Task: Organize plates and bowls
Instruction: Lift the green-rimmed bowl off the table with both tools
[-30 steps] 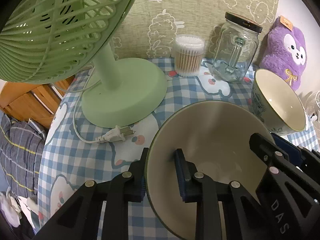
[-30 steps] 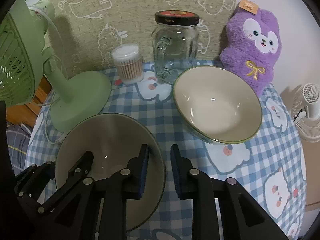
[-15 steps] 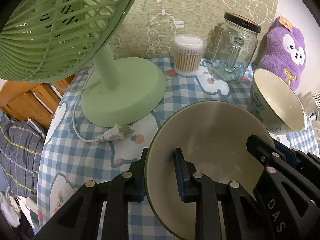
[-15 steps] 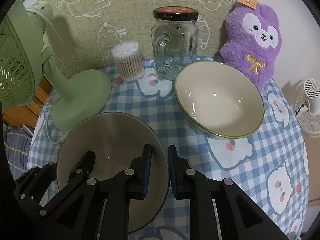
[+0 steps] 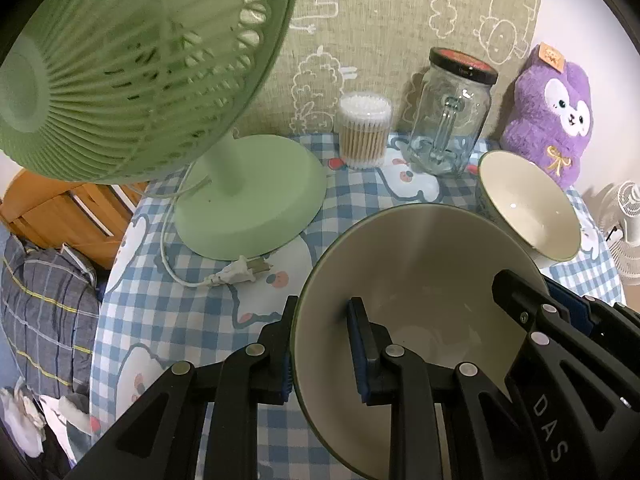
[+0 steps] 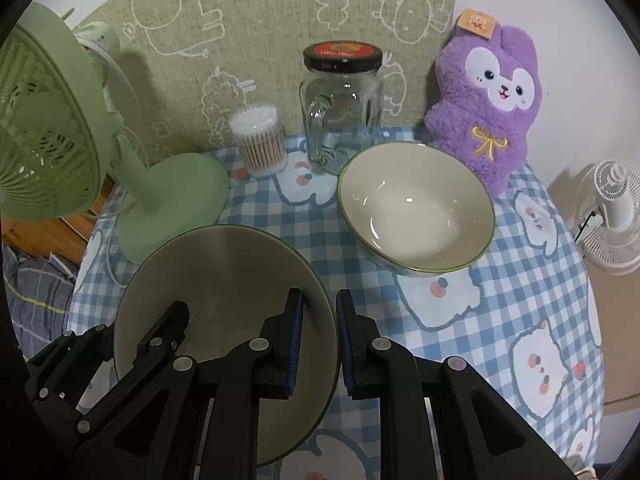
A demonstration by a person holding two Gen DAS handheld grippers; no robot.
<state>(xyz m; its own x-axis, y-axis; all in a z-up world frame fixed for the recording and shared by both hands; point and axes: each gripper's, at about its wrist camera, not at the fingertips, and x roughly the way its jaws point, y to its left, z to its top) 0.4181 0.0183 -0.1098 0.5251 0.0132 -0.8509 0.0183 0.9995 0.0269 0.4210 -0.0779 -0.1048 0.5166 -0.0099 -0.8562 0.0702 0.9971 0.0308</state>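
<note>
**Both tongs clamped on near bowl**

I've got my left tongs (image 5: 320,344) pinched on the left rim of the cream ceramic bowl with the green edge (image 5: 420,272), lower centre of the left view. My right tongs (image 6: 320,344) grip that bowl's right rim, lower left of the right view. A second cream green-rimmed bowl (image 6: 416,208) sits on the blue checked tabletop (image 6: 520,288), centre right, just beside the lidded glass jar (image 6: 342,104) and purple plush toy (image 6: 488,100). Green desk fan (image 5: 132,64) fills upper left.
</note>
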